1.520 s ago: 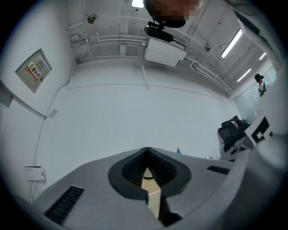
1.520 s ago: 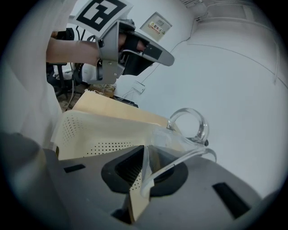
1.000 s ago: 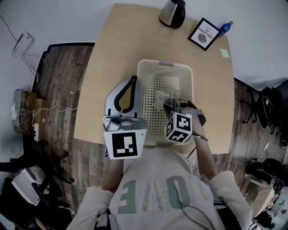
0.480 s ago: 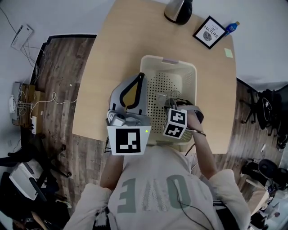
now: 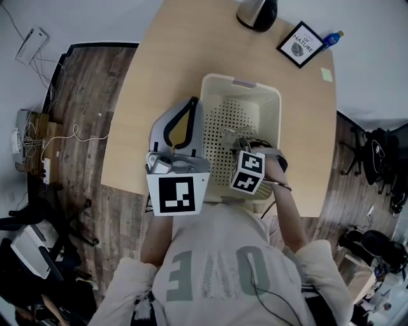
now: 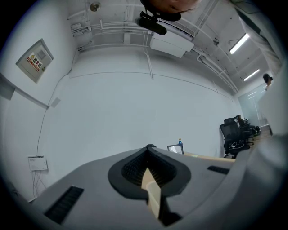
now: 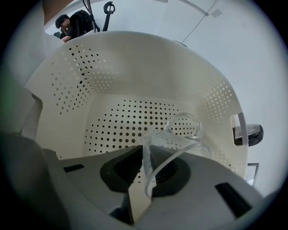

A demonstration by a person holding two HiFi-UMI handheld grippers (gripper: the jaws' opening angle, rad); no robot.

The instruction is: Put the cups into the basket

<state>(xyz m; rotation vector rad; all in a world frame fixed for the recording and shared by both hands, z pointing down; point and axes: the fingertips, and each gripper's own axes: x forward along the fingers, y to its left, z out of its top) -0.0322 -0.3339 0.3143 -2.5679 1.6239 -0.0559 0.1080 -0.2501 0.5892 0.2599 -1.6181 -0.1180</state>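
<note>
A person stands at the 6 o'clock edge of a light wooden table (image 5: 162,63) with a two-jaw gripper in each hand. A cream perforated plastic basket (image 5: 209,95) sits at the middle of the table. The right gripper (image 5: 241,145) reaches down into the basket from 6 o'clock. Its jaws are opening, and the thin rim of a clear plastic cup (image 7: 180,139) is caught between them. The cup lies tilted inside the basket, over the dotted floor, with its mouth turned back toward the gripper. The left gripper (image 5: 192,102) hovers just beside the basket's 9 o'clock wall, over bare tabletop. Its jaws are closed together with nothing between them, and it points toward 12 o'clock. At the table's far edge, near 12 o'clock, stands a dark kettle (image 5: 257,13). A black-framed picture (image 5: 303,44) lies at about 1 o'clock, with a blue bottle (image 5: 333,39) just beside it. A small green sticky note (image 5: 327,74) lies toward 2 o'clock, well apart from the basket. Dark wood flooring (image 5: 83,95) surrounds the table.
</note>
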